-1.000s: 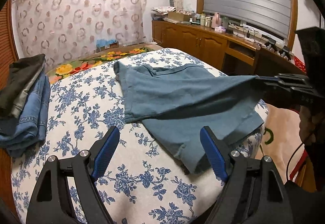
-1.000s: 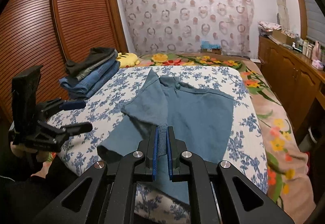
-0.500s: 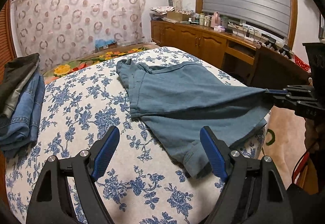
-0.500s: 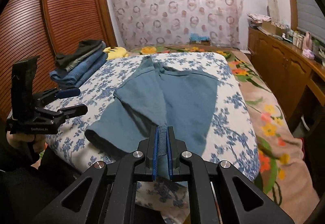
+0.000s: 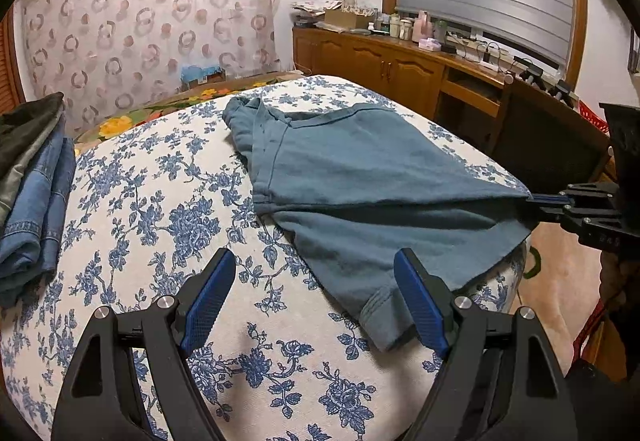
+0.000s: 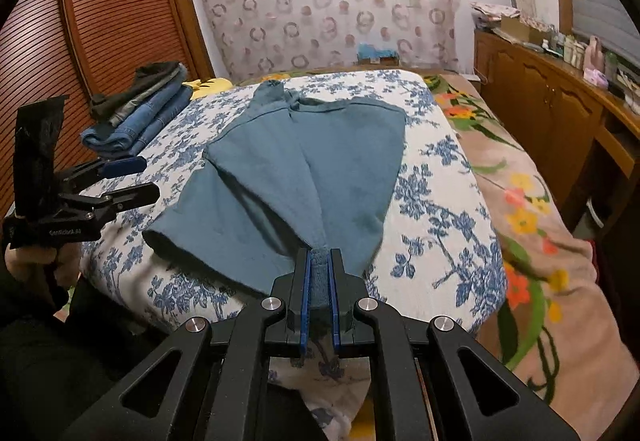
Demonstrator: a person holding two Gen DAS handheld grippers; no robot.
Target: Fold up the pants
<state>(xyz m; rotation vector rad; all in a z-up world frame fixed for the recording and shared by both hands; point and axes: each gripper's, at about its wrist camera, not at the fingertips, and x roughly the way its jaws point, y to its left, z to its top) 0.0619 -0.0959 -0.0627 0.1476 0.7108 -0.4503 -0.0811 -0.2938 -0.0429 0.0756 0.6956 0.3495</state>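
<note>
The teal pants (image 5: 360, 177) lie spread on the bed (image 5: 160, 201), which is covered in a blue-flowered sheet, with the waistband toward the far end and the legs toward the near edge. One leg lies over the other, so the lengthwise fold looks to be the step in hand. The right tool (image 6: 319, 273) is clamped on the hem of the upper leg, its blue pads pinching a bunched ridge of cloth, and the fabric runs from that pinch in a taut fan back to the waistband. Seen from the left wrist, this tool reaches in level from the right side, just past the bed's edge, with the cloth lifted slightly off the lower leg.

The left tool (image 5: 316, 301) stands wide with nothing between its pads. It points down at a slant toward the bed, and the hem of the lower leg (image 5: 380, 321) lies just ahead of its right pad, apart from it.

The next move probably calls for the right hand to lay the held hem down so that it lines up with the lower hem, while the left tool either closes on that lower hem or presses the cloth flat. The risk is a skewed fold, since the upper leg is gathered narrow at the pinch and may settle with creases.

A stack of folded jeans (image 5: 36, 201) rests near the bed's left side, well apart from the pants.
</note>
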